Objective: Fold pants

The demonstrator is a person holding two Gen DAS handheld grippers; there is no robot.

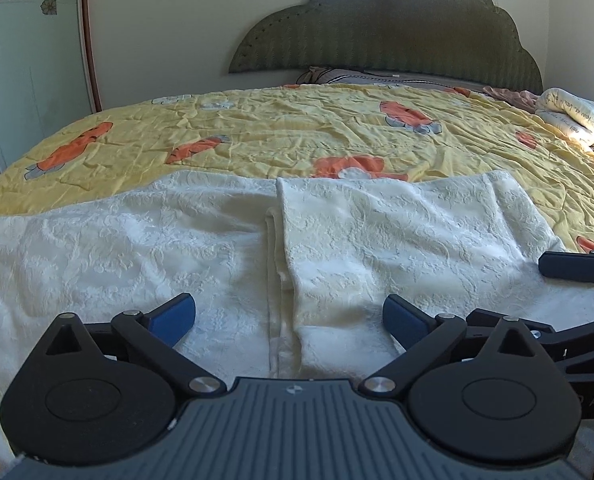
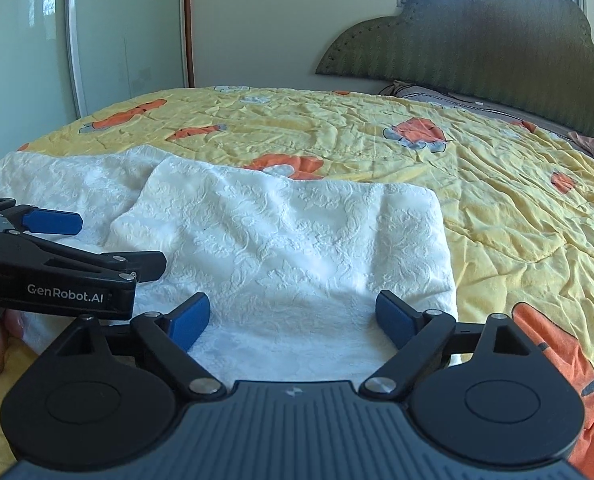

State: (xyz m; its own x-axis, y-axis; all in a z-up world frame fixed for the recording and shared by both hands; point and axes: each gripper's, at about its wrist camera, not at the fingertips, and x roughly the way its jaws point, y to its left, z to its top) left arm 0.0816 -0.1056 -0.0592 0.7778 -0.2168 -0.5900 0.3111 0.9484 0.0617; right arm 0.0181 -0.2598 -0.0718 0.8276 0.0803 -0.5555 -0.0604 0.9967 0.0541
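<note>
1. Left gripper [image 1: 289, 318]: jaws spread wide, gripping nothing, over the white embossed pants [image 1: 177, 248].
2. Pants spread on the yellow bedspread [image 1: 297, 128], one part folded over.
3. Right gripper [image 2: 293, 316]: jaws wide, empty.
4. "GenRobot.AI" readable on the left gripper.

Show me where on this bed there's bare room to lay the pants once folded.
Free: the wide yellow quilt between the white pants and the headboard, and the quilt strip right of the pants. Crowded: the near edge, where both open grippers, left and right, hover over the pants, and the pillow corner.
</note>
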